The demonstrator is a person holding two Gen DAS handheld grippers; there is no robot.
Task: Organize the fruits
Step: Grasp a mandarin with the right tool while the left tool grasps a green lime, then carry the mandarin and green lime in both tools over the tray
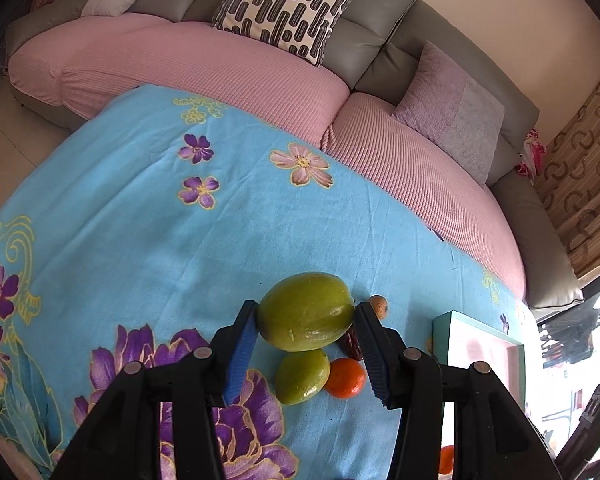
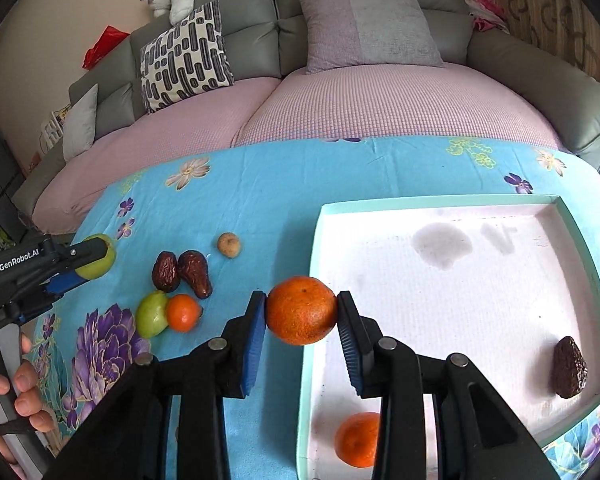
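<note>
Across the lower centre, left wrist view: the left gripper [image 1: 306,322] held a large green fruit [image 1: 306,311] between both blue pads, clear of the cloth.
Below that fruit: a smaller green fruit [image 1: 302,376] touched a small orange [image 1: 345,377]; a dark date [image 1: 350,344] and a small tan fruit [image 1: 379,306] showed beside the right-hand finger.
Lower centre, right wrist view: the right gripper [image 2: 301,312] was clamped on an orange [image 2: 301,310], pads pressing both sides, at the tray's left edge.
Tray: a mint-rimmed tray [image 2: 432,201] with a white floor filled the right half of the frame; its near right corner lay close to the cloth's edge.
Tray contents: one orange [image 2: 356,438] at the lower left, one dark wrinkled fruit [image 2: 569,368] at the right wall, the two well apart.
Open room: the tray floor was bare between them; the blue flowered cloth [image 2: 284,184] lay clear from the loose fruit up to the sofa [image 2: 380,108].
Loose fruit, left of tray: two dates [image 2: 182,272], the tan fruit [image 2: 229,245], a green fruit touching an orange.
Writing: "GenRobot.AI" on the left gripper's body [image 2: 19,260], middle left.
Hand: fingers [image 2: 20,384] gripped that gripper's handle at the lower left edge.
</note>
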